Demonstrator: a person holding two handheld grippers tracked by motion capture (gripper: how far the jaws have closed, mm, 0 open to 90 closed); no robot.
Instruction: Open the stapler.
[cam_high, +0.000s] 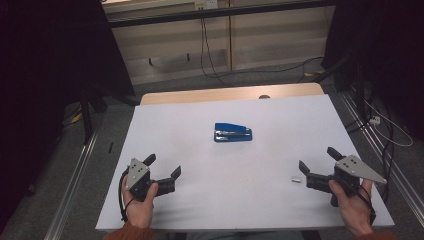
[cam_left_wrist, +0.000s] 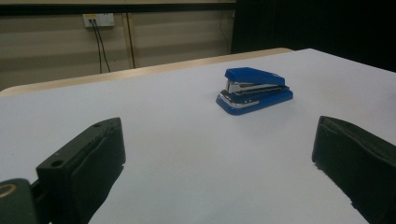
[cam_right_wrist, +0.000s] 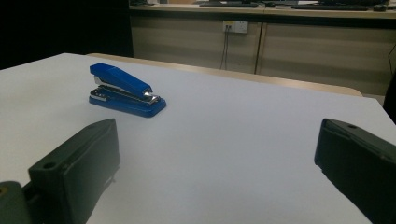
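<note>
The white table (cam_high: 165, 125) is lying wide and bare, and the blue stapler (cam_high: 233, 132) is resting flat near its middle, well apart from both hands. The left gripper (cam_high: 164, 166) is waiting at the near left with its jaws released and holding nothing; the right gripper (cam_high: 317, 159) at the near right is spread in the same way. A small silver piece (cam_high: 295, 178), maybe staples, is lying just beside the right gripper. I judge it best to be approaching the stapler low, closing across its narrow sides.
</note>
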